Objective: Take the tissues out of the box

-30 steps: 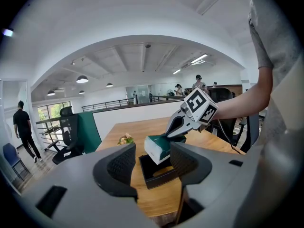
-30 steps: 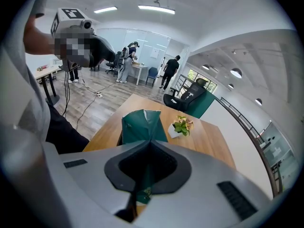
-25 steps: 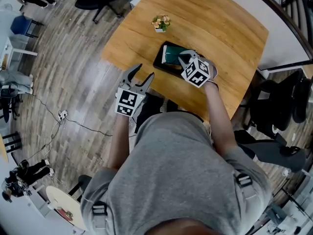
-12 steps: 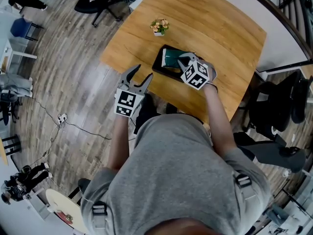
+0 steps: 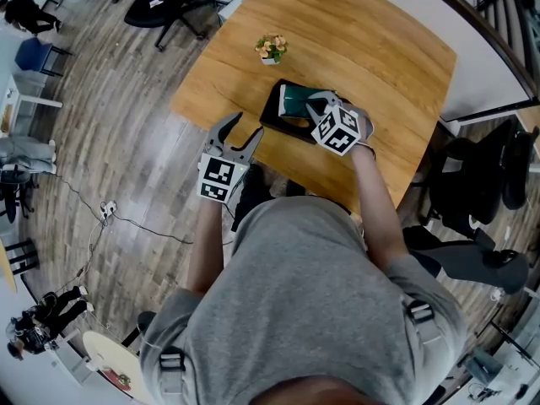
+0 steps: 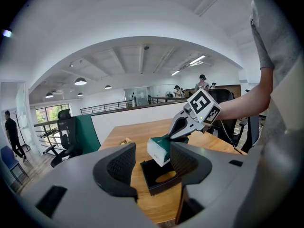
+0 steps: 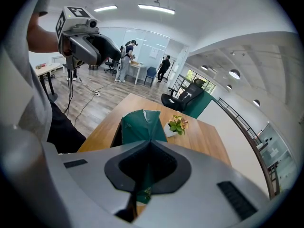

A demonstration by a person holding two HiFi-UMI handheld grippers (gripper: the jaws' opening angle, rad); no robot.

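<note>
Near the front edge of the wooden surface [image 5: 380,74], the right claw [image 5: 314,101] is clenched on the top fold of a green tissue pack [image 6: 160,148], holding it tilted over the black box [image 6: 154,175]. Whether its lower corner clears the rim cannot be told. The left claw [image 5: 249,125], spread and empty, hovers off the surface's near-left edge, apart from the box. The lift is best run straight up. The light box may ride along, so the free claw could steady its wall.

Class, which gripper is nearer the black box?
Right. The right gripper, shut on the green tissue pack, is over the box; the left gripper hangs open at the edge of the table.
</note>
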